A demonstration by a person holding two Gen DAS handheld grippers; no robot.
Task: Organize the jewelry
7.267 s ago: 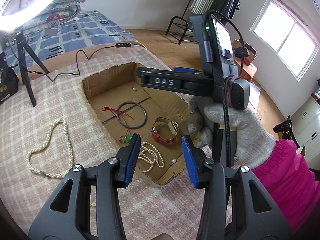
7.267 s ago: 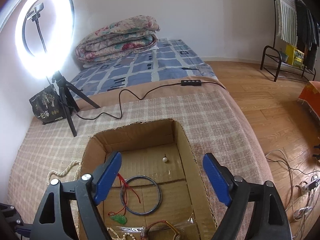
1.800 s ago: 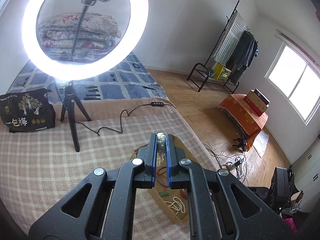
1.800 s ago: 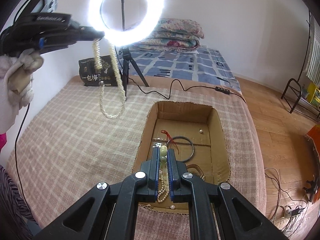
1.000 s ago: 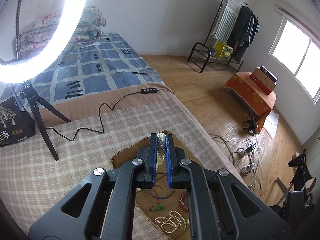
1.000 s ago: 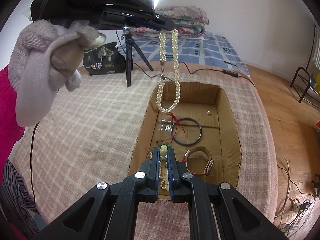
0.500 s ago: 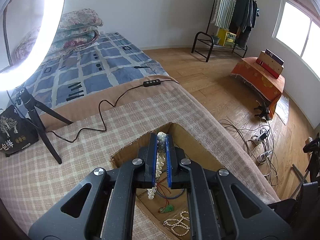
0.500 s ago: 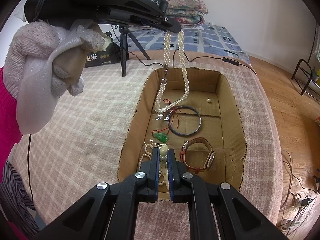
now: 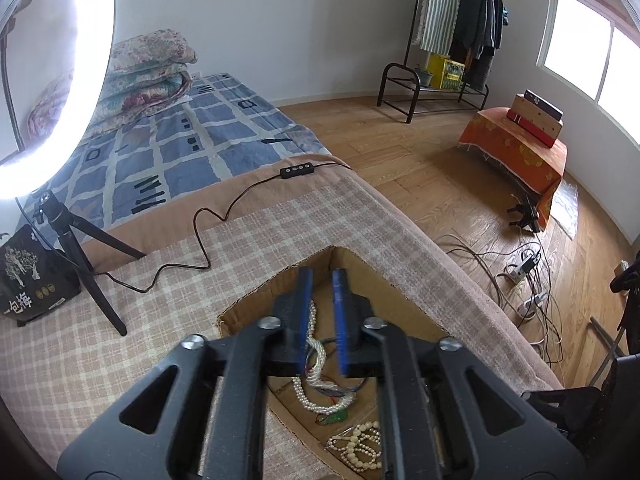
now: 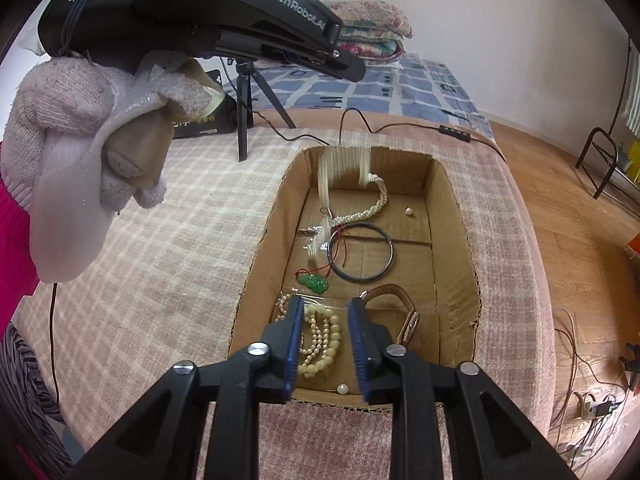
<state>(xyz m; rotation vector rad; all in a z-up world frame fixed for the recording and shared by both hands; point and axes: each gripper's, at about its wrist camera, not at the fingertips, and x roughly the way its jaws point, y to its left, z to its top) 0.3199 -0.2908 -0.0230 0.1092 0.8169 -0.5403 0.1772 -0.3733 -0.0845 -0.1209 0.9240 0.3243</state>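
Right wrist view shows your right gripper (image 10: 324,342) with its blue pads parted and nothing between them, hanging low over the near end of the cardboard box (image 10: 460,248). Straight below the gap lies a coil of cream beads (image 10: 318,338), and a loose pearl (image 10: 341,389) sits by the near wall. To the right of the beads rests a brown watch (image 10: 394,304). Further in you can see a green pendant (image 10: 314,283) on red cord beside a dark bangle (image 10: 362,252), and a second loose pearl (image 10: 408,211) toward the far wall.

Your left gripper (image 10: 352,68) reaches in from the upper left, held by your gloved hand (image 10: 92,136), with its tip above the far end of the box. The twisted pearl necklace (image 10: 352,184) is a blurred streak below that tip; its lower loop is already on the box floor near the bangle, and you cannot tell whether the top part touches anything.

Left wrist view has your left gripper (image 9: 322,320) with pads slightly spread, not pinching. The necklace (image 9: 316,376) shows below them inside the box (image 9: 256,300), heaped beside the pendant (image 9: 334,419), with the beads (image 9: 360,450) nearer you. A ring light (image 9: 60,80) on a tripod (image 9: 84,268) stands on the checked blanket (image 9: 120,300) to the left
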